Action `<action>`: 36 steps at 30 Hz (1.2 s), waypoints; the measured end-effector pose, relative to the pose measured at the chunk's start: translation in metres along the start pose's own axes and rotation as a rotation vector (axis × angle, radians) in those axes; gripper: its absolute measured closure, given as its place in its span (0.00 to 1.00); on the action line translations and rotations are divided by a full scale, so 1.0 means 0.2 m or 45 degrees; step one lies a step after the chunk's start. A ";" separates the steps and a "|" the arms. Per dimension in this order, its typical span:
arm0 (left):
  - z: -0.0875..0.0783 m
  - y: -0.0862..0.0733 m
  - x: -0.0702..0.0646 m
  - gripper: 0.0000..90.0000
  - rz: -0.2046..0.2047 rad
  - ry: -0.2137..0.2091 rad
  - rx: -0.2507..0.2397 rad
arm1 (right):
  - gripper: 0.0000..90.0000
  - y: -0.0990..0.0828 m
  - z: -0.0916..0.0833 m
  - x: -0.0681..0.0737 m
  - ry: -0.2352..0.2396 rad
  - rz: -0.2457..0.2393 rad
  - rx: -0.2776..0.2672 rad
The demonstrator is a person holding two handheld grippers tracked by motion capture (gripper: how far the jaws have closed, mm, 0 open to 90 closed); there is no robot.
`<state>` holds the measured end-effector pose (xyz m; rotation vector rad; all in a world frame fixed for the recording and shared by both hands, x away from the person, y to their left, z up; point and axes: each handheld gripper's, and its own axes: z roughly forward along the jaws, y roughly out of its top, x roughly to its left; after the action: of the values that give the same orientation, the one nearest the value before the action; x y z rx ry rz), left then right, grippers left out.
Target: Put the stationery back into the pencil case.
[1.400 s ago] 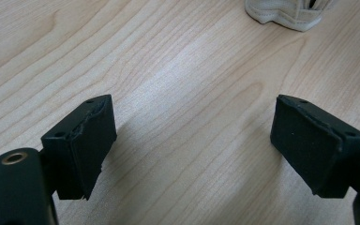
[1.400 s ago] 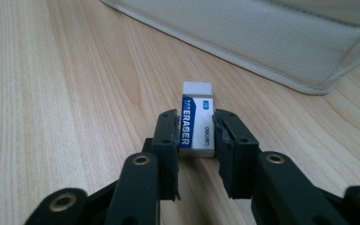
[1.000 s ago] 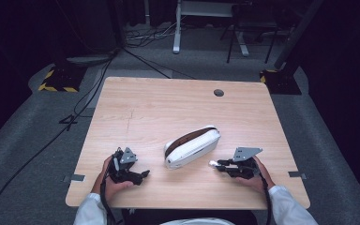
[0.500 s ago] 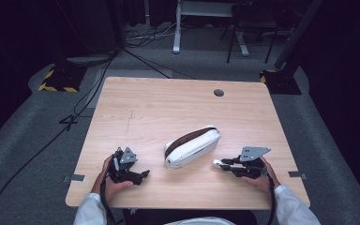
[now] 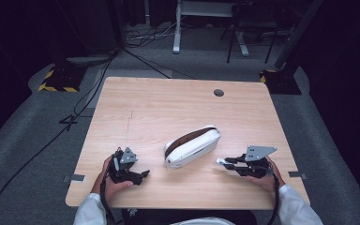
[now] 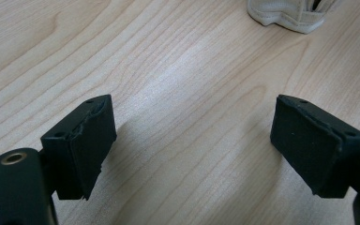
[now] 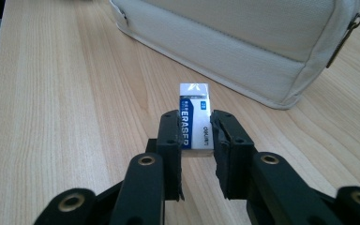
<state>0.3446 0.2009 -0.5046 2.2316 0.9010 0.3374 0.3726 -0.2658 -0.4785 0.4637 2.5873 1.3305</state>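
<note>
Two handheld grippers at the near edge of a wooden table (image 5: 178,103). Right gripper (image 7: 196,133): jaws closed on an eraser (image 7: 194,117), blue-and-white sleeve, held just off the near end of a cream pencil case (image 5: 192,146). Left gripper (image 6: 192,140): jaws wide apart, empty, low over bare wood. Case lies mid-table between them, zip apparently open. Step judged: eraser carried toward case. Next likely calls for lifting it over the opening, left steadying.

The high view is soft and slightly blurred: the table (image 5: 168,108) is evenly lit from above, while the surroundings along the frame's edges fall into darkness. Both gripper views are bright, with soft shadows under the jaws.
</note>
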 end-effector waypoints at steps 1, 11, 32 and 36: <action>0.00 0.00 0.00 0.17 -0.003 -0.003 -0.001 | 0.82 0.00 -0.01 0.00 -0.003 0.001 -0.007; 0.00 0.00 0.00 0.17 -0.009 -0.002 -0.001 | 0.82 0.00 -0.09 -0.02 -0.038 0.007 -0.073; 0.01 0.01 0.00 0.17 -0.031 0.028 -0.002 | 0.82 0.09 -0.28 -0.02 -0.090 -0.018 -0.173; 0.01 0.01 0.00 0.17 -0.032 0.032 -0.003 | 0.82 0.14 -0.29 -0.03 -0.087 -0.022 -0.194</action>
<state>0.3459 0.1996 -0.5046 2.2168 0.9409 0.3554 0.3650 -0.2972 -0.4217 0.4510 2.4076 1.4663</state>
